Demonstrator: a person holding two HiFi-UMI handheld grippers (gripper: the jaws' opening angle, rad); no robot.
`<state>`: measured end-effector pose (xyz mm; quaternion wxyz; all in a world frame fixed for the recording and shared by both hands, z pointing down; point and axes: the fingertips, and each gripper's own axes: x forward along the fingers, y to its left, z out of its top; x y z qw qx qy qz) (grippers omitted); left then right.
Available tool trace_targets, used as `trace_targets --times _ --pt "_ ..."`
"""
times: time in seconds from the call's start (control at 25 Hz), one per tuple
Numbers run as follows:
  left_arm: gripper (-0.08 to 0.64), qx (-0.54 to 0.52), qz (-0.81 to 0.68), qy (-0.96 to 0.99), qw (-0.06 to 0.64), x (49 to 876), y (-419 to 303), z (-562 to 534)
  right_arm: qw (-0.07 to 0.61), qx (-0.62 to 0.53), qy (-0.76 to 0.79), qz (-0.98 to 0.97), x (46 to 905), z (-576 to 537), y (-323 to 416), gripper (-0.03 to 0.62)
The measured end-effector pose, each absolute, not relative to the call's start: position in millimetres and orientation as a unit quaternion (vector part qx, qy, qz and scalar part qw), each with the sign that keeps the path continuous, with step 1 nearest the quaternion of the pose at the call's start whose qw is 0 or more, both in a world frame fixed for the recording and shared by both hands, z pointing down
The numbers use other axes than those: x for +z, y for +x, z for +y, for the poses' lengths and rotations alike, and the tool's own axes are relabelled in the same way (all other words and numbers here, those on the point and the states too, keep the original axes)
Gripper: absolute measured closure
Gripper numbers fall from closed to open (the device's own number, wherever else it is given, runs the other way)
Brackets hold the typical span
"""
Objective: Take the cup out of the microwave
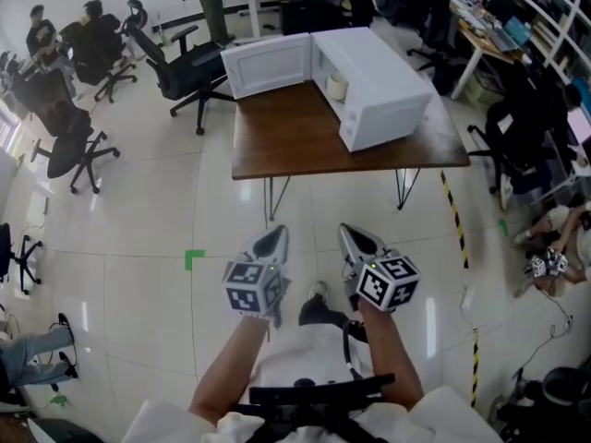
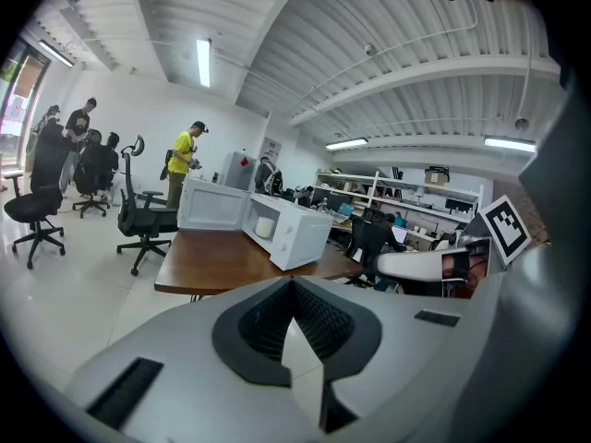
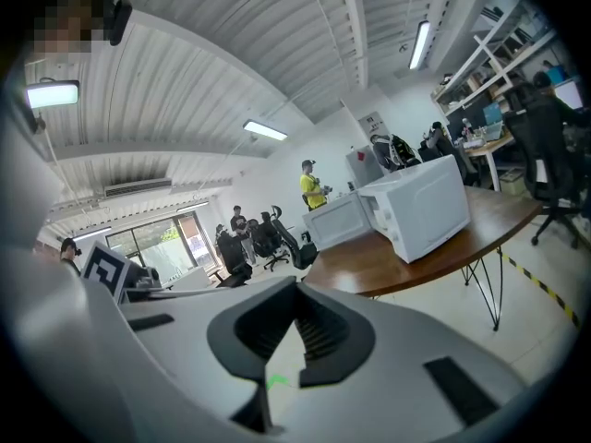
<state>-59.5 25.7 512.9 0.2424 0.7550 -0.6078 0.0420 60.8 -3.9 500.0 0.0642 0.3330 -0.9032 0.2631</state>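
Note:
A white microwave (image 1: 374, 86) stands on a brown table (image 1: 295, 137) with its door (image 1: 268, 63) swung open to the left. A pale cup (image 1: 338, 87) sits inside the cavity. Both grippers hang over the floor, well short of the table's near edge. My left gripper (image 1: 274, 238) and right gripper (image 1: 354, 238) sit side by side, pointing at the table, each shut with nothing between the jaws. In the left gripper view the cup (image 2: 264, 227) shows inside the microwave (image 2: 295, 233), far beyond the shut jaws. The right gripper view shows the microwave (image 3: 420, 206) from its closed side, so the cup is hidden.
Black office chairs (image 1: 189, 72) stand left of and behind the table. Several people sit at the far left, and one in a yellow shirt (image 2: 183, 169) stands behind. Yellow-black floor tape (image 1: 454, 220) runs at the right near cluttered desks (image 1: 499, 35). A green mark (image 1: 194, 258) lies on the tiles.

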Motion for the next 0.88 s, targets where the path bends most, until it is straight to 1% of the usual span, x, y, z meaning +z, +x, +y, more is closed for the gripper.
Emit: trace_targets --times 0.52,0.88 --pt "0.560 0.043 -0.632 0.732 0.250 514.6 -67.9 -78.0 0.068 0.262 0.302 -0.914 499.2 -113.9 47.4 0.589" --pt "0.560 0.048 -0.632 0.732 0.250 515.7 -62.7 -124.4 0.066 0.264 0.297 -0.915 496.6 -159.0 49.7 0.589"
